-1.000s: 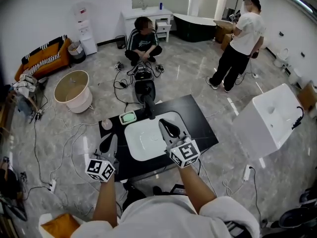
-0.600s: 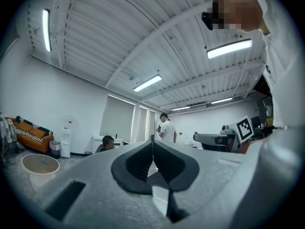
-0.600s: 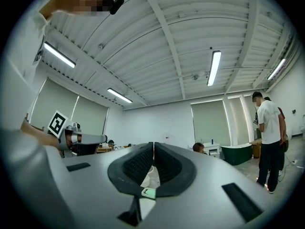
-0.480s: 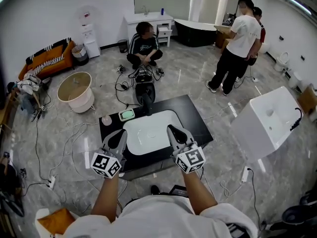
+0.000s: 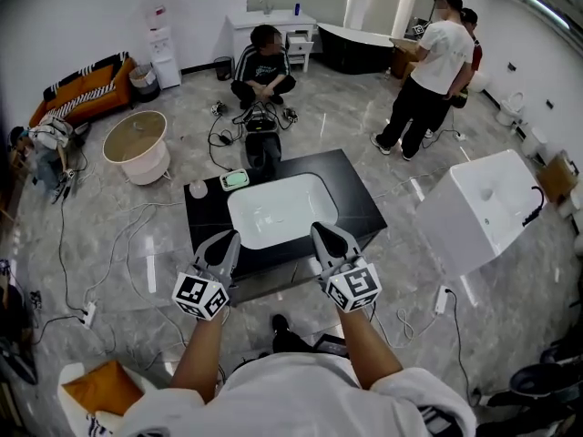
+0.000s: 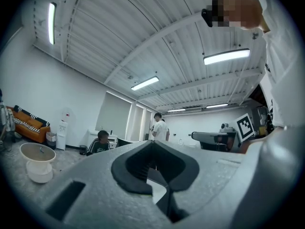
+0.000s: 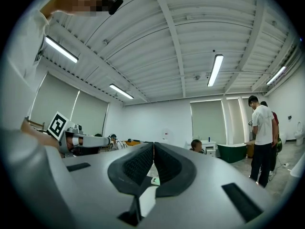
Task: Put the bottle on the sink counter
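The black sink counter [image 5: 351, 208] with its white basin [image 5: 278, 209] stands on the floor ahead of me. A green-and-white dish [image 5: 235, 179] and a small pale round object [image 5: 197, 188] lie on its back left corner; I cannot tell whether that object is the bottle. My left gripper [image 5: 230, 237] and right gripper [image 5: 321, 229] hover side by side just short of the counter's near edge. Both are shut with nothing in them. The left gripper [image 6: 152, 143] and right gripper [image 7: 153, 144] point level across the room in their own views.
A loose white basin [image 5: 478, 212] stands at the right and a round tub [image 5: 137, 148] at the left. Cables trail over the floor. One person sits behind the counter [image 5: 263, 62]; two stand at the back right [image 5: 428, 71]. A blue bottle [image 5: 296, 10] tops the far vanity.
Both grippers have drawn back toward me: the right one from over the basin, the left from the counter's front edge. Both now hang short of the counter. My view has backed off too.
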### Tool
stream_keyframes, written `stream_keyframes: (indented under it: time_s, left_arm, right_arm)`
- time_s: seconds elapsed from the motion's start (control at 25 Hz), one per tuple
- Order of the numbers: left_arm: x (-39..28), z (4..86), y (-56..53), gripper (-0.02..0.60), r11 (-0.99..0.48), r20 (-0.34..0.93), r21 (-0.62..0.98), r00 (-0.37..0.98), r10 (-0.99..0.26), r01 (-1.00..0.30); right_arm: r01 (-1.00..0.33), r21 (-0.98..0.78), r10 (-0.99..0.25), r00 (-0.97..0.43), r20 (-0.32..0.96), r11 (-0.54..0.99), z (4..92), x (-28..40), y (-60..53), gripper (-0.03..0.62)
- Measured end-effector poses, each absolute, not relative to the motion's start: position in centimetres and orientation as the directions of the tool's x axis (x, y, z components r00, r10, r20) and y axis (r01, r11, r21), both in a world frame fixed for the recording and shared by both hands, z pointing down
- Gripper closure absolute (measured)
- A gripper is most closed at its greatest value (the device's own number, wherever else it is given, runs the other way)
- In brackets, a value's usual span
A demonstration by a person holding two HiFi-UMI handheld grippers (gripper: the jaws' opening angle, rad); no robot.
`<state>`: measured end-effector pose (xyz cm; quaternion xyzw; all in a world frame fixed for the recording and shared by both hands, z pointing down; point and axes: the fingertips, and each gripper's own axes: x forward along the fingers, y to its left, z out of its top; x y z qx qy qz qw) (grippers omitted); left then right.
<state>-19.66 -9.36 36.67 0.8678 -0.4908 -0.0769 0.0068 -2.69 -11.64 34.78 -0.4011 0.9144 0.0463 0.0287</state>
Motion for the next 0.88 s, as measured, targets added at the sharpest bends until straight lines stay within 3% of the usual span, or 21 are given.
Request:
stream_keyframes:
  time_s: [0.44, 0.88]
  left_arm:
    - [-18.4, 39.9, -1.0, 0.565, -0.497, -0.085, 0.148, 0.49, -0.868, -0.855]
    - [-15.0, 39.0, 2.4, 0.565, -0.43, -0.074, 0.116, 0.424, -0.903, -0.896]
  right_arm:
    - [-0.756, 0.07, -0.756, -0.654, -0.028, 0.651, 37.0, -0.6, -2.9, 0.576]
    - [-0.76, 0.075, -0.757, -0.65, -0.065, 0.646, 35.8, 4.1, -0.7, 0.576]
